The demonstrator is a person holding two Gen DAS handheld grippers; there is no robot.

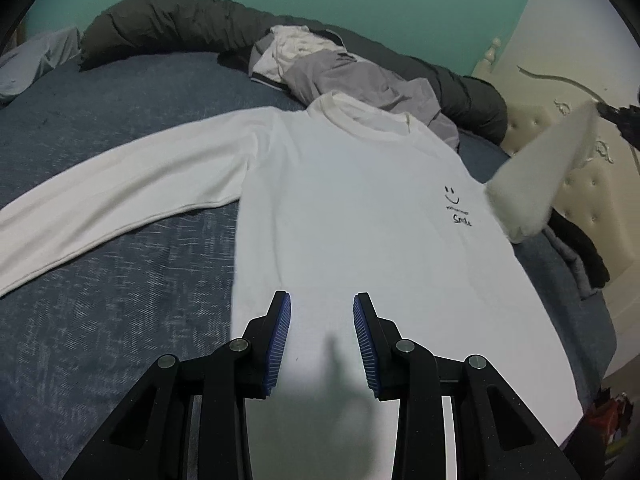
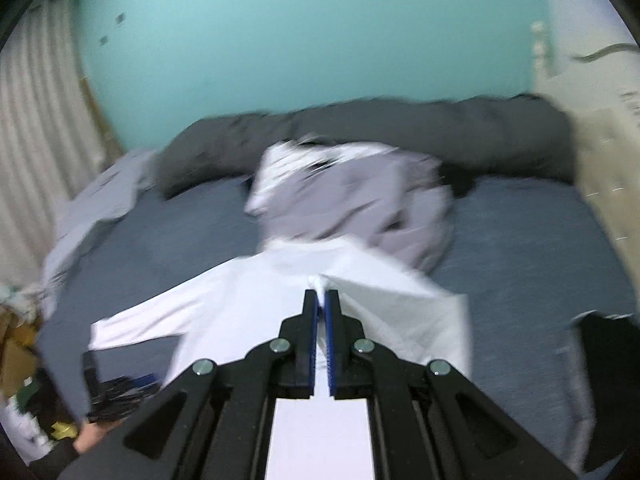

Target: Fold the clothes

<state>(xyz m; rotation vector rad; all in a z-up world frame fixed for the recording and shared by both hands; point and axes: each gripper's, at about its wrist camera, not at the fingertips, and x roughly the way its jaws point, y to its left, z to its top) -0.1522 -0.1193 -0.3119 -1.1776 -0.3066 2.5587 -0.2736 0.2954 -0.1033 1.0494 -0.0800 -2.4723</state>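
Observation:
A white long-sleeved shirt (image 1: 360,208) with a small smiley print lies face up on the blue bed (image 1: 120,280). One sleeve (image 1: 120,188) stretches flat to the left. My left gripper (image 1: 321,300) hovers open over the shirt's lower body, with nothing between its blue pads. The other sleeve (image 1: 540,176) is lifted off the bed at the right, blurred. In the right wrist view my right gripper (image 2: 321,294) is shut on that sleeve's cuff (image 2: 320,281), and the sleeve (image 2: 400,312) hangs over the shirt body (image 2: 240,312).
A crumpled grey garment (image 1: 352,76) lies just past the collar. A dark rolled quilt (image 1: 168,24) runs along the teal wall. A cream tufted headboard (image 1: 580,184) and dark clothes (image 1: 580,252) stand at the right. Another pale garment (image 1: 36,60) lies far left.

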